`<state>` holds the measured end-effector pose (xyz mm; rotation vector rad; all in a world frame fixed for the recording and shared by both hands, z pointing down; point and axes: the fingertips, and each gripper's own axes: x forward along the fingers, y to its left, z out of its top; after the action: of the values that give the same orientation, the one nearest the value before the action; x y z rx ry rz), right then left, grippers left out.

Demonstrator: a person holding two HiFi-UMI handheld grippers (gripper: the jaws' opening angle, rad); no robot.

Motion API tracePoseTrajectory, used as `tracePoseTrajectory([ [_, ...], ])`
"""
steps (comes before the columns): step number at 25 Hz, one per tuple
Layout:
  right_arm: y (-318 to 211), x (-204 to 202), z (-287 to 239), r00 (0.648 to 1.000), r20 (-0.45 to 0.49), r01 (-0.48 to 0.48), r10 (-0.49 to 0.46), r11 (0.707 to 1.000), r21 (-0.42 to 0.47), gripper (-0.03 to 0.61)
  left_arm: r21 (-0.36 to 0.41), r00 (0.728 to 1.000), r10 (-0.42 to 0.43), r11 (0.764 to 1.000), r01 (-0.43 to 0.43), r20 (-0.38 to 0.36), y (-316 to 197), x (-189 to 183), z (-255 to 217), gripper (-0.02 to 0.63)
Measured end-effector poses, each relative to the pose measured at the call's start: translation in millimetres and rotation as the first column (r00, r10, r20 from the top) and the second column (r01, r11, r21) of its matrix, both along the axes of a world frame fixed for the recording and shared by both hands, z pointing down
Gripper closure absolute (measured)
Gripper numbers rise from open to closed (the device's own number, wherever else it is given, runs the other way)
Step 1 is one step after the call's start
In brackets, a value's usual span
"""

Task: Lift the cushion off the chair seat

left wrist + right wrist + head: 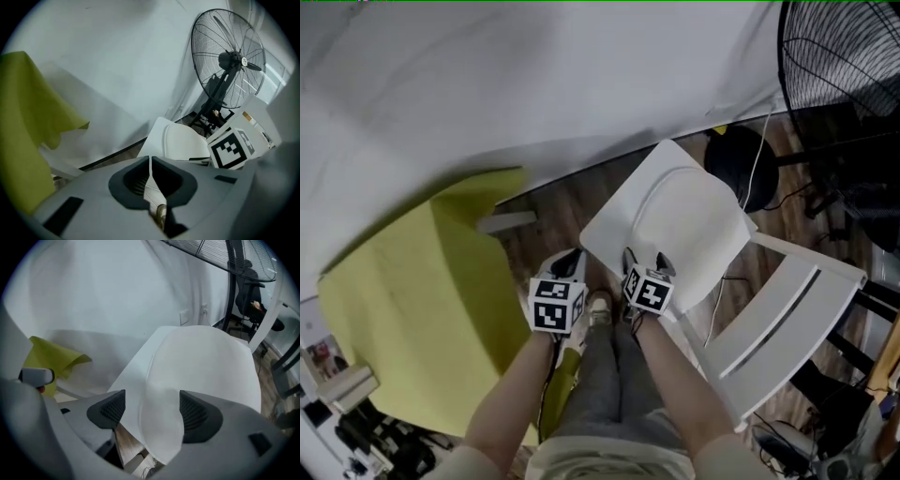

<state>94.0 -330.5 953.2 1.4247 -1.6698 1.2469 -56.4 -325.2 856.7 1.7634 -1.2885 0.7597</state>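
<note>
Cushion (689, 225) sits on chair seat (614, 220), not lifted. My right gripper (152, 411) gapes round its edge; left gripper (151, 176) pinched shut.

Right tool (152, 412) jaws apart — white cushion (201, 371) edge between them, yellow cloth (51, 359) left.

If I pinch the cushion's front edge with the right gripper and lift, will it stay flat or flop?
Likely floppy: the cushion looks thin, and its front lip seems to sag past the chair seat between the open jaws of the right gripper. Probably light, being so thin. Held by one edge, the far end will probably droop and drag.
</note>
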Motion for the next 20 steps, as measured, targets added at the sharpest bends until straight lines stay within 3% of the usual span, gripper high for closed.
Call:
tracePoseTrajectory([
  [5, -1, 0, 28, 0.999, -0.05, -0.014, 0.011, 0.999, -0.051, 0.221, -0.038, 0.999, -0.02, 0.999, 0.021, 0.032, 10, -12, 30, 0.581],
  [12, 8, -4, 44, 0.954, -0.281, 0.095, -0.104, 0.995, -0.044, 0.222, -0.057, 0.999, -0.05, 0.997, 0.051, 0.012, 14, -17, 40, 0.581],
  [16, 9, -2, 46, 0.951, -0.293, 0.099, -0.095, 0.995, -0.001, 0.235, -0.059, 0.999, -0.048, 0.997, 0.048, 0.012, 15, -20, 45, 0.581],
  [20, 12, 2, 44, 0.951, -0.286, 0.126, -0.118, 0.992, 0.01, 0.303, -0.063, 0.998, -0.061, 0.996, 0.061, -0.002, 16, -20, 45, 0.581],
])
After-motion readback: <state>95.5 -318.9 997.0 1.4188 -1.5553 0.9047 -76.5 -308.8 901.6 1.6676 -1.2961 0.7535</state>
